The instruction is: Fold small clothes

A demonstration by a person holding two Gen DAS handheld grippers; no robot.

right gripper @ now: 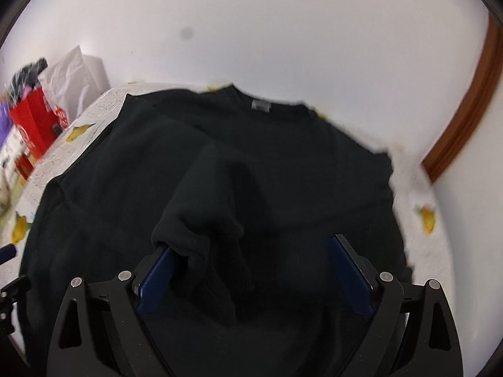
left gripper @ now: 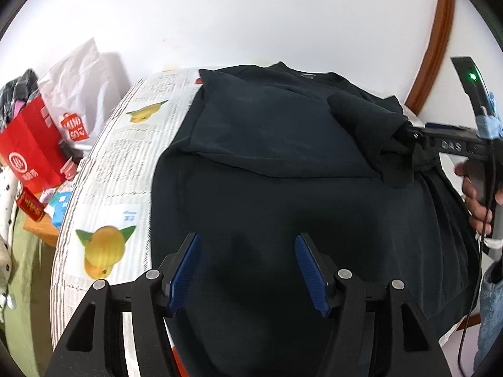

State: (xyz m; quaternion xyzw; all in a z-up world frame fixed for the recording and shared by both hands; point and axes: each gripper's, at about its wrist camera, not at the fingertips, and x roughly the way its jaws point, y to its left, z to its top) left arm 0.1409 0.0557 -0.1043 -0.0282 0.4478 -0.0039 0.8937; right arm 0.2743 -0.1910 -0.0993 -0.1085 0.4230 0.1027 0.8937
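Note:
A black sweater [left gripper: 283, 157] lies spread on the table, neck at the far side, its left sleeve folded flat across the chest. My left gripper [left gripper: 246, 238] hovers open over the sweater's lower body with nothing between its blue pads. The right sleeve [right gripper: 204, 213] is drawn in over the chest. Its ribbed cuff hangs between the fingers of my right gripper [right gripper: 251, 243] and leans on the left pad [right gripper: 157, 270] only. The right pad [right gripper: 352, 273] stands far off, so that gripper is open. From the left wrist view the right gripper [left gripper: 411, 135] reaches in from the right, with the cuff draped at its tip.
A newspaper-print cloth with yellow fruit pictures [left gripper: 125, 157] covers the table. Off the left edge stand a red paper bag [left gripper: 31, 144], a white plastic bag [left gripper: 78, 94] and small boxes. A white wall and a brown wooden frame [left gripper: 433, 62] lie behind. A person's hand [left gripper: 474, 201] holds the right gripper's handle.

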